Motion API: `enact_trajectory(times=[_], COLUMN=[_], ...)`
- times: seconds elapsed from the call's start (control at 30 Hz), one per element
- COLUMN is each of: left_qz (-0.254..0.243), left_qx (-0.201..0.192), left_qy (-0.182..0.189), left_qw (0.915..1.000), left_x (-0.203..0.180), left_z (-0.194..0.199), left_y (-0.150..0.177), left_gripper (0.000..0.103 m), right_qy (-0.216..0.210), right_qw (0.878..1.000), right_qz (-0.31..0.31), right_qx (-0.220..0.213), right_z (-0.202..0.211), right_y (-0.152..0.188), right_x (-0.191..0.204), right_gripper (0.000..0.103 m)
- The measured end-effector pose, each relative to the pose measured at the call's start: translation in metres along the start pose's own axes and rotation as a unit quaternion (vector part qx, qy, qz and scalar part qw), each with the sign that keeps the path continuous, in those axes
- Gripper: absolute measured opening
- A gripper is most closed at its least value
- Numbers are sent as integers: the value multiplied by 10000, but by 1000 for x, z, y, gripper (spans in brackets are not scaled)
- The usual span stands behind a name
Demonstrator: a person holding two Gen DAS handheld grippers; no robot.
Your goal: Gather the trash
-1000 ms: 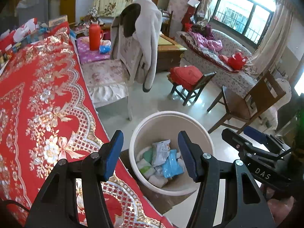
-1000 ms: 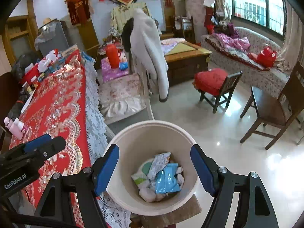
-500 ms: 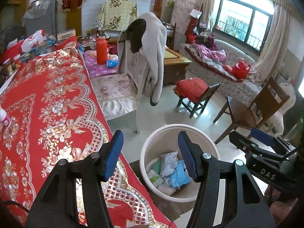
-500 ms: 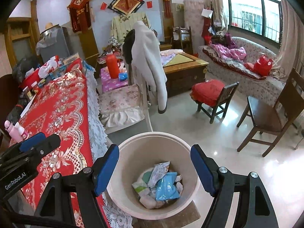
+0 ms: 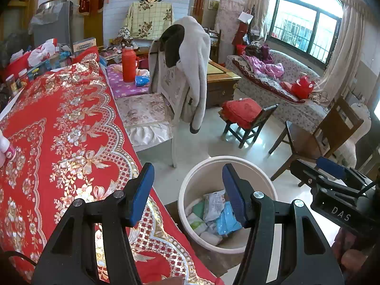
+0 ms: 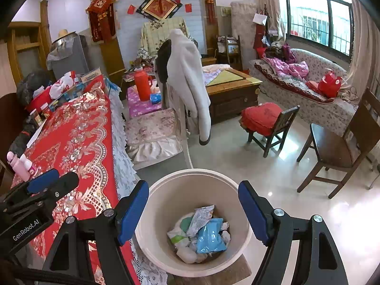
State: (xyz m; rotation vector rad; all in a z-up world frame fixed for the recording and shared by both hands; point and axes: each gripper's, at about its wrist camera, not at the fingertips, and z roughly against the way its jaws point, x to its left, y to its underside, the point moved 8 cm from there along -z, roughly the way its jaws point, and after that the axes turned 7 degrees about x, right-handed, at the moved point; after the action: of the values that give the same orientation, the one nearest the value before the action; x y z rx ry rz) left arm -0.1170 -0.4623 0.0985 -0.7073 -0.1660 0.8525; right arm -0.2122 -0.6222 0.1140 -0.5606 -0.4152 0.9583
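Trash (image 6: 201, 234) sits in bin (image 6: 166, 199); left claw (image 5: 187, 190) and right claw (image 6: 193, 210) gape empty. We should scan the table (image 5: 59, 130) for leftovers.

Smooth matt plastic bucket (image 6: 163, 204) holds crinkled glossy wrappers (image 6: 210, 236); the bench (image 5: 47, 142) wears shiny embroidered cloth; the floor (image 6: 296, 213) is polished.
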Motion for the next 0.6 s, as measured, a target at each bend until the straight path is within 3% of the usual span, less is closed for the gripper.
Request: enact_trajectory(times=[0.6], left_qz=[22], left_qx=[31], left_qy=[16], left_qw=[10000], left_x=[2], left_z=[-1], left_y=[-2], left_gripper=[58], right_qy=[-36], right_qw=[10000], right_qz=[10], right_qx=[56], right_z=[-2], right_y=[-2], right_x=[7], right_gripper=[76])
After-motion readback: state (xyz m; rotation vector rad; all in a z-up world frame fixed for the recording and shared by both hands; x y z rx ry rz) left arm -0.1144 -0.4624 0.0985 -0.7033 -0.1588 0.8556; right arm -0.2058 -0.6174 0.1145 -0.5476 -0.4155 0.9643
